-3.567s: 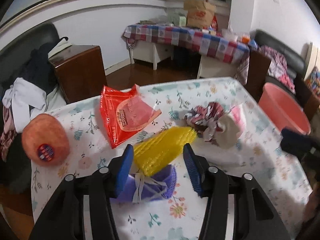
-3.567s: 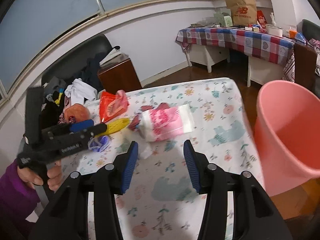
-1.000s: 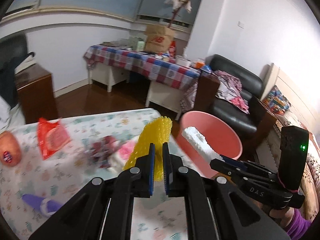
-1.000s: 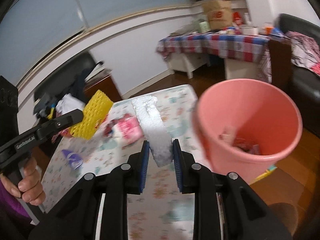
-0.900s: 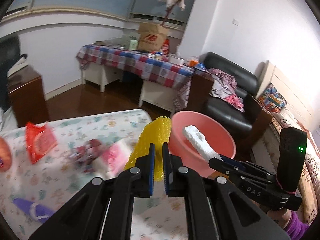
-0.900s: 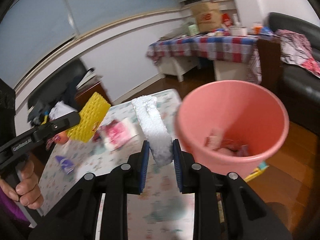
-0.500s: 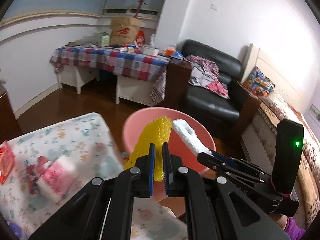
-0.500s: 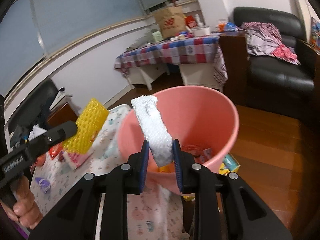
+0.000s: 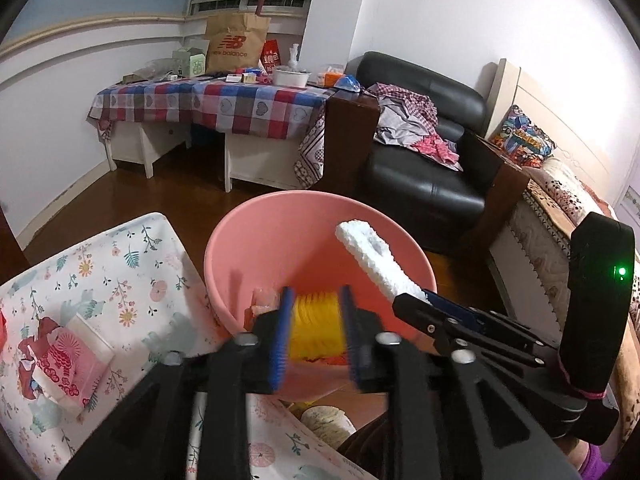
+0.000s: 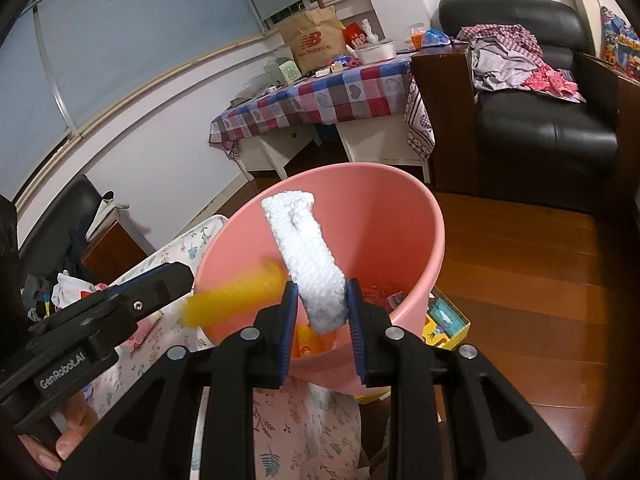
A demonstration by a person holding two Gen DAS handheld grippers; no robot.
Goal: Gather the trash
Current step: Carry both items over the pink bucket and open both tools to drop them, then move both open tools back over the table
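Bucket (image 9: 280,240) in pink is seen ahead of the left gripper (image 9: 316,320) in the left wrist view, beside the floral-clothed bench (image 9: 120,280). The fingers (image 9: 280,332) are opening, and the yellow foam net (image 9: 316,328) is blurred between them, clear of the pads, over the bucket's mouth. A pink packet (image 9: 68,364) is left on the bench.

In the right wrist view, the white foam sleeve (image 10: 304,256) is clamped at its lower end by the right gripper (image 10: 322,320), fingers narrow. Its long axis is tilted up and away, the free end pointing up-left over the bucket's opening. The yellow foam net is smeared, its length running left to right across the near rim.
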